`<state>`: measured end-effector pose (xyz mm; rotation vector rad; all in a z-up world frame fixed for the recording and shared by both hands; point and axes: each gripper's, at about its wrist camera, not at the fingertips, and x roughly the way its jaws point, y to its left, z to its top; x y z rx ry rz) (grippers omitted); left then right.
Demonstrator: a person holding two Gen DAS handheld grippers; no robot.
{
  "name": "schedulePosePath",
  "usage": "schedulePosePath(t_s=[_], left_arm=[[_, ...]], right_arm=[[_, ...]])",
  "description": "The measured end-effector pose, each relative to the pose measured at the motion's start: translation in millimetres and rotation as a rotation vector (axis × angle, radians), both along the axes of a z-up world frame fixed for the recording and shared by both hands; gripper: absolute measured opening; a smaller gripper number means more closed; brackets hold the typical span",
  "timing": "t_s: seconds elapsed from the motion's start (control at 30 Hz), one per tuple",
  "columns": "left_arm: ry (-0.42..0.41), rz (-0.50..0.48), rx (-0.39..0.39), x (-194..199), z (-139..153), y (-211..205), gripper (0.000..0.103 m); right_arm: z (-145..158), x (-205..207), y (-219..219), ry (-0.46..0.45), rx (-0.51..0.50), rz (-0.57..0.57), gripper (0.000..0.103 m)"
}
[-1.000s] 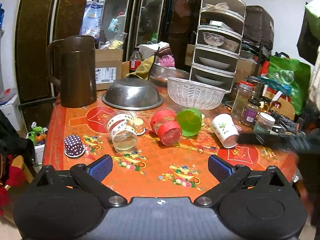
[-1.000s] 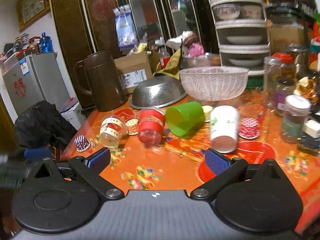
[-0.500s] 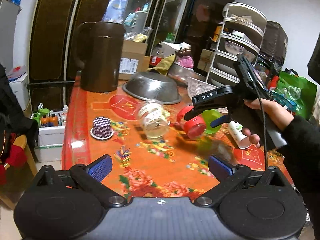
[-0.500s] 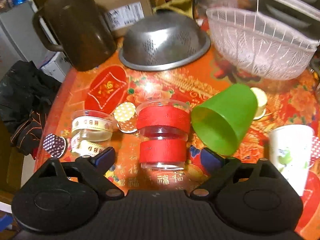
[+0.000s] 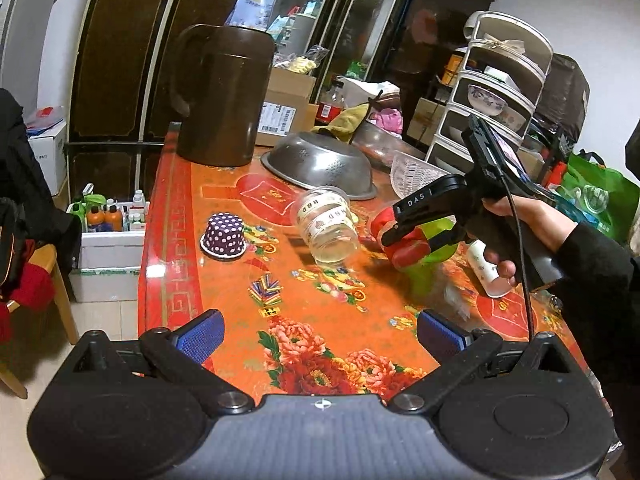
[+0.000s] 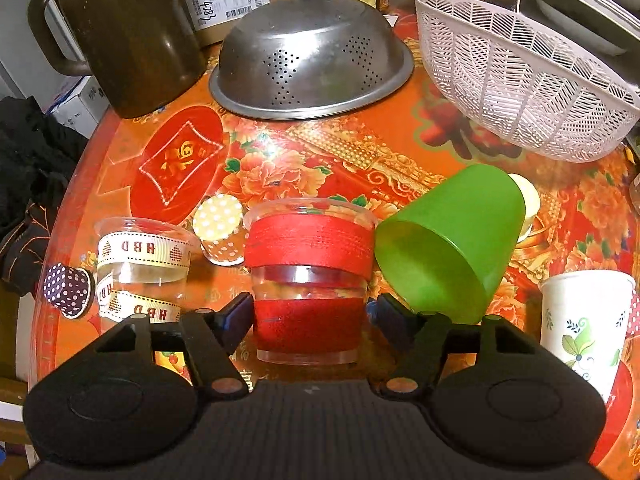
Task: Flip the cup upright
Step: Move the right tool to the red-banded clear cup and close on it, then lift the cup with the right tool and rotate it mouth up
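On the cluttered orange counter [image 6: 328, 152], the right tool [image 6: 310, 316] straddles the toppled red-banded cup [image 6: 308, 280], fingers apart, apparently to grip it; the left tool [image 5: 320, 336] waits open.

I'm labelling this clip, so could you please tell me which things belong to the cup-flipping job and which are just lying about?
Job:
- red-banded clear cup, on its side between the open right gripper fingers
- green cup, tipped over

Lying about:
- metal colander
- white basket
- brown jug
- purple dotted cupcake liner
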<state>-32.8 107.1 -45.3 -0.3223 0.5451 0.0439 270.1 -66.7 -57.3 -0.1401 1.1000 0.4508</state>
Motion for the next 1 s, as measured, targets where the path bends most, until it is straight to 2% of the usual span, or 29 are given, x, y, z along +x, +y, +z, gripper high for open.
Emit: schedulePosePath(t_s=[0.03,0.17,0.27,0.43,0.53,0.63,0.73,0.87,1.0], left_arm=[[0.001,0.002,-0.001,0,0,0,0.103],[0.004,0.013,0.011,-2,1,1,0.103],[-0.014,0.017,0.002,-6,4,4,0.103],[-0.024,-0.014,-0.017,-11,7,2,0.103],[-0.012,-0.036,-0.042,-11,4,0,0.103],[0.001,-0.05,-0.064,-12,0,-1,0.103],[0.028,-0.061,-0.061,-10,-4,-4,0.103],[0.07,-0.066,-0.053,-8,-10,-9,0.103],[0.098,-0.08,-0.084,-10,-15,-12,0.103]], right_arm=[[0,0,1,0.0,-0.002,0.002,0.059],[6,-9,3,-0.016,0.02,0.008,0.058],[23,-34,-5,-0.068,0.057,0.031,0.058],[68,-103,-48,-0.166,0.175,0.048,0.058],[80,-155,-73,-0.19,0.226,0.069,0.058],[71,-200,-91,-0.154,0.264,0.073,0.058],[56,-223,-101,-0.08,0.313,0.057,0.058],[29,-232,-104,0.005,0.328,0.033,0.058],[12,-229,-101,0.056,0.325,0.027,0.058]])
